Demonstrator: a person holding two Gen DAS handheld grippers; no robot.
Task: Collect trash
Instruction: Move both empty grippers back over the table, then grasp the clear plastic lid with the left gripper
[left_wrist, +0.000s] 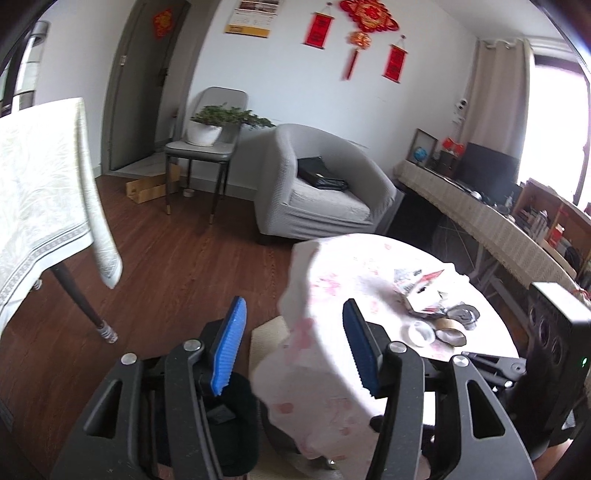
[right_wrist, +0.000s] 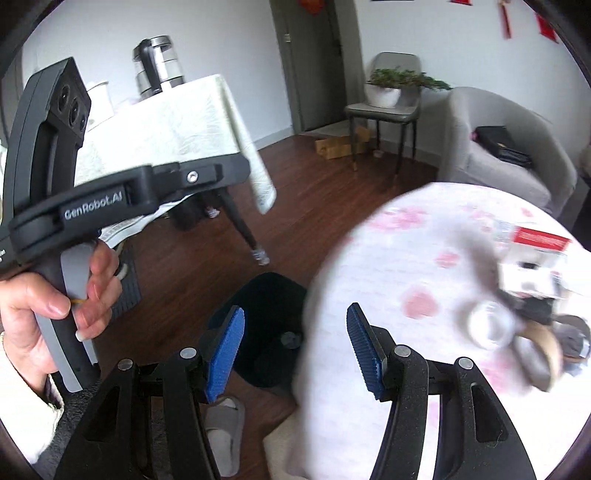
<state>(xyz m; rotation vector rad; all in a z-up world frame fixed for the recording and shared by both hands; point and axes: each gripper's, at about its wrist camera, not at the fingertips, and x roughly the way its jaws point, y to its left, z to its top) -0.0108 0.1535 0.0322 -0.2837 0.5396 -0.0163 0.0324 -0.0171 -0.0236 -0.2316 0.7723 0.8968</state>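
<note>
Two claws hang over the near edge of a round tabletop (left_wrist: 369, 258) covered in a white cloth with pink flowers. The left claw (left_wrist: 295, 347) has its blue pads spread apart with nothing between them; only the draped edge of the cloth and the floor show through the gap. The right claw (right_wrist: 295, 350) is likewise released, its pads wide and gripping nothing.

The trash (left_wrist: 432, 299) lies in a loose heap on the far right part of the tabletop: a torn red-and-white carton, crumpled grey scraps, a small white tape roll (left_wrist: 421, 330) and a brown cardboard ring (left_wrist: 450, 334) just beside it. In the right wrist view this heap is blurred and sits right of that claw, well apart from its pads.

A black bin (right_wrist: 266, 328) stands on the dark wooden floor (left_wrist: 177, 251) at the left foot of the round tabletop, below and between the right claw's pads; a small dark item lies inside it. A hand (right_wrist: 48, 306) grips the handle of the left device at the left of the right wrist view.

Farther off stand a grey armchair (left_wrist: 317, 184), a chair carrying a potted plant (left_wrist: 214, 125), and a second tabletop (left_wrist: 40, 177) with a pale cloth on the left.
</note>
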